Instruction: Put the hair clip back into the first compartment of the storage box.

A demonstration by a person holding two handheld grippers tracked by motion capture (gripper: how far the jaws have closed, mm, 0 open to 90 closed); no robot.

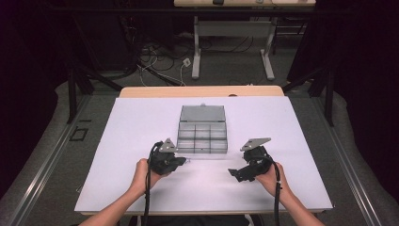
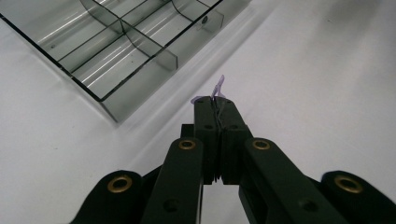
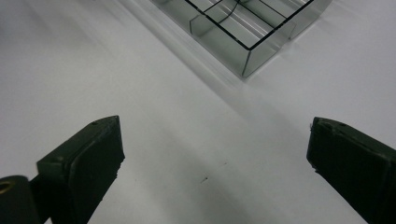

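Beside the near-left corner of the compartment box [image 1: 202, 133], the left gripper [image 1: 187, 160] is clenching a small pale-purple piece [image 2: 218, 88] while the right gripper [image 1: 232, 172] is waiting with its jaws spread wide.

On the left, the thin, translucent scrap is sticking up from the pinched jaw tips, just short of the smoky-clear organizer, whose lid is standing open at the back and whose divided cells are looking empty; with so little of it caught, it is likely risking a slip or a twist on the way over the wall, and could be dropping onto the white tabletop [image 1: 131, 141] or into the wrong cell. The low front wall is also inviting a knock that could be shoving the light box. On the right, the open jaws are holding nothing above the bare surface, near the box's other front corner.
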